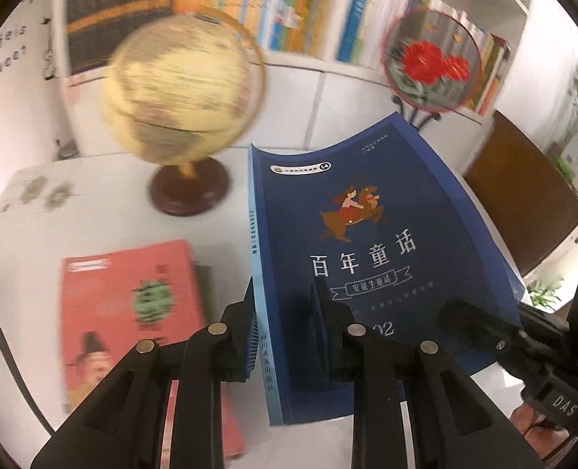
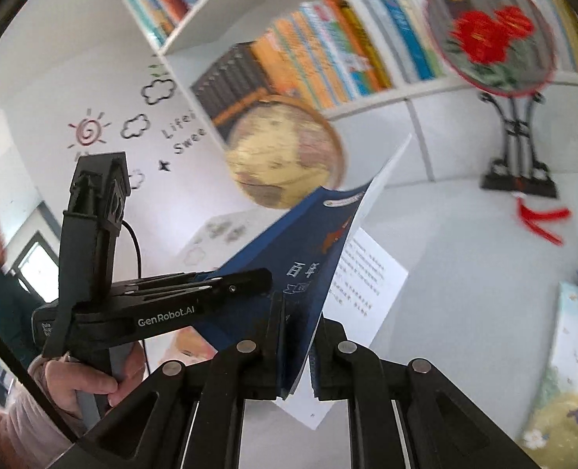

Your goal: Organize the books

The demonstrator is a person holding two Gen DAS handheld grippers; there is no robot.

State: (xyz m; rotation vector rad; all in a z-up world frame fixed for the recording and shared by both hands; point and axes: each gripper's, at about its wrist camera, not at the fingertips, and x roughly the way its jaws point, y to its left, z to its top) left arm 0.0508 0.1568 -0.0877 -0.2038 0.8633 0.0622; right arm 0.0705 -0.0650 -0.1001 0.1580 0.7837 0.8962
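Left wrist view shows the left gripper (image 1: 285, 328) clamped on the spine edge of the blue book (image 1: 351, 242), which is lifted clear of the white table (image 1: 105, 211). The right gripper (image 1: 468, 322) pinches the same book's opposite edge — in the right wrist view its fingers are closed on the cover, with pages sagging below. One book is in the air between both hands; none looks newly shelved. A red book (image 1: 132, 312) lies on the table, and another picture book (image 2: 562, 363) lies flat off to the right — both seem left to do. The bookshelf (image 1: 328, 60) behind the globe (image 1: 183, 86) looks the likely destination.
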